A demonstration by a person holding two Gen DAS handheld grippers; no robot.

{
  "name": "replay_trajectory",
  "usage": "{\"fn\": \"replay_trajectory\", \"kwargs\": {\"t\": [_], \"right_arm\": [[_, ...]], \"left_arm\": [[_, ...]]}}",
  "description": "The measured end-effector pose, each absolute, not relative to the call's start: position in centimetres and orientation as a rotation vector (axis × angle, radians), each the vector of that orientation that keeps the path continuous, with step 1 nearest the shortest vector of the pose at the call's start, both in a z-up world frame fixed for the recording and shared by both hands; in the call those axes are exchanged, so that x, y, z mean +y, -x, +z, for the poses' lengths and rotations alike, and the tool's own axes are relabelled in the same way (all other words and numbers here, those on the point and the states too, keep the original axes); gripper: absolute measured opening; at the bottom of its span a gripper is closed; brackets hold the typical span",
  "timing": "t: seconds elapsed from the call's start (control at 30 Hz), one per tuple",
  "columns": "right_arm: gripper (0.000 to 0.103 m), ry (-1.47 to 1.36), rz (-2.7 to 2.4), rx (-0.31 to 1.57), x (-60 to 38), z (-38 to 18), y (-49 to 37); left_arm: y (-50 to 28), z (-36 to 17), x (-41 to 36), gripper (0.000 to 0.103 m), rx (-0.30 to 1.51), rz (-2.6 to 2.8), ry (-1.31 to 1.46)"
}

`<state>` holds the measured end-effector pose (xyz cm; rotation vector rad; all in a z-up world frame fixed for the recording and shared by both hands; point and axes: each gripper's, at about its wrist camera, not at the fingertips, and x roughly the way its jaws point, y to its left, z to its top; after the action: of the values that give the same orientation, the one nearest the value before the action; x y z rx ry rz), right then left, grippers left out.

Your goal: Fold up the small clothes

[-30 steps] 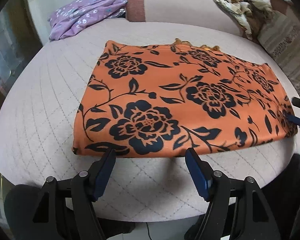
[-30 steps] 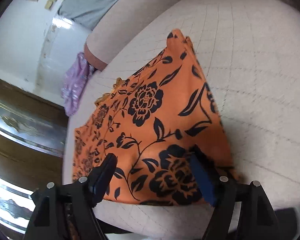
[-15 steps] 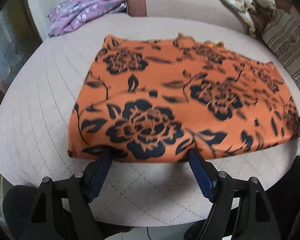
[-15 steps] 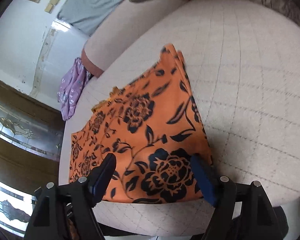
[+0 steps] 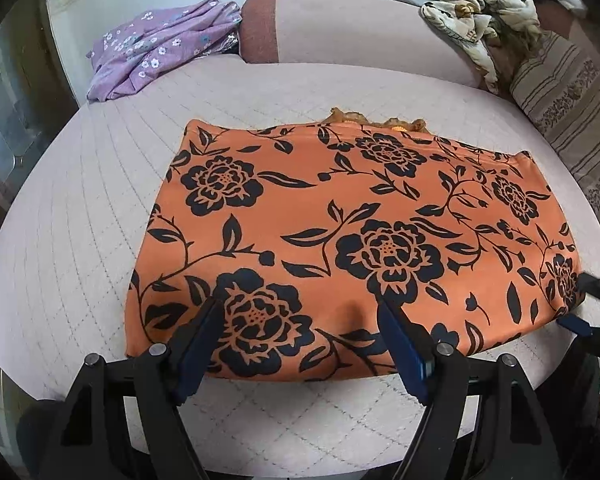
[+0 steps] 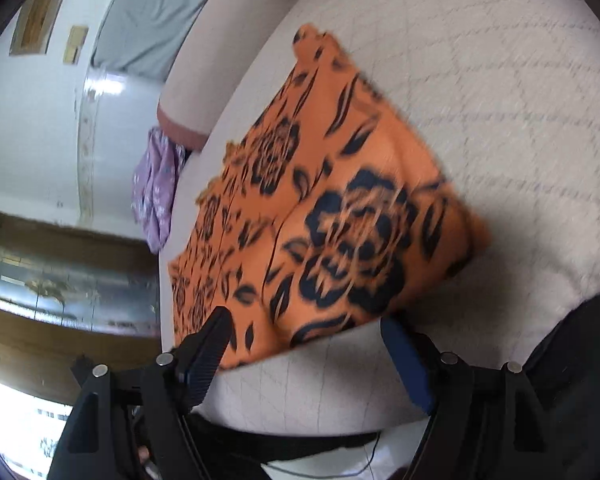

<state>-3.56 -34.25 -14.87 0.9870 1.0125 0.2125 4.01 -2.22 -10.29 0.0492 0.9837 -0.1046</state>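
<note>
1. The left gripper point(image 5: 298, 312) is spread wide, its two blue-padded fingers point(image 5: 198, 338) lying over the near edge of the orange floral garment point(image 5: 352, 240); the cloth between them is not pinched.
2. The right gripper point(image 6: 304, 330) is also spread wide. Its left finger overlaps the near hem of the orange floral garment point(image 6: 320, 220), and its right finger sits just off the cloth's near right corner. That view is blurred, so I cannot tell whether either finger touches the fabric.
3. In the left wrist view the right gripper's point(image 5: 580, 300) tips show at the far right, at the garment's right corner.
4. The garment lies spread flat in a rough rectangle on the quilted pale cushion point(image 5: 80, 220), close to its near edge. It is orange with black roses and leaves, and a frilled orange trim point(image 5: 374, 120) peeks out along its far edge.
5. A faint crease runs lengthwise through the cloth in the right wrist view.
6. Beyond the garment, a padded backrest point(image 5: 340, 32) with a reddish-brown end borders the cushion.
7. A lilac flowered garment point(image 5: 160, 44) lies crumpled at the far left, well apart from the orange one.
8. A cream patterned bundle of cloth point(image 5: 480, 8) is heaped at the far right, above a striped cushion point(image 5: 572, 100).
</note>
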Motion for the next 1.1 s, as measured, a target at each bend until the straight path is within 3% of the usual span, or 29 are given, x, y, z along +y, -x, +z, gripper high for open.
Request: {"fn": "replay_trajectory", "kwargs": {"t": [0.37, 0.6, 1.1], "right_arm": [[0.08, -1.077, 0.141, 0.903, -36.9, -14.6, 2.2], [0.075, -1.005, 0.14, 0.872, -36.8, -14.0, 1.9], [0.075, -0.891, 0.134, 0.87, -36.4, -13.8, 1.1]], "left_arm": [[-4.3, -10.7, -2.4, 0.079, 0.996, -0.099, -0.056], [-5.1, -10.7, -3.4, 0.079, 1.0, -0.1, -0.09], [-6.5, -11.0, -6.0, 0.079, 1.006, -0.129, -0.137]]}}
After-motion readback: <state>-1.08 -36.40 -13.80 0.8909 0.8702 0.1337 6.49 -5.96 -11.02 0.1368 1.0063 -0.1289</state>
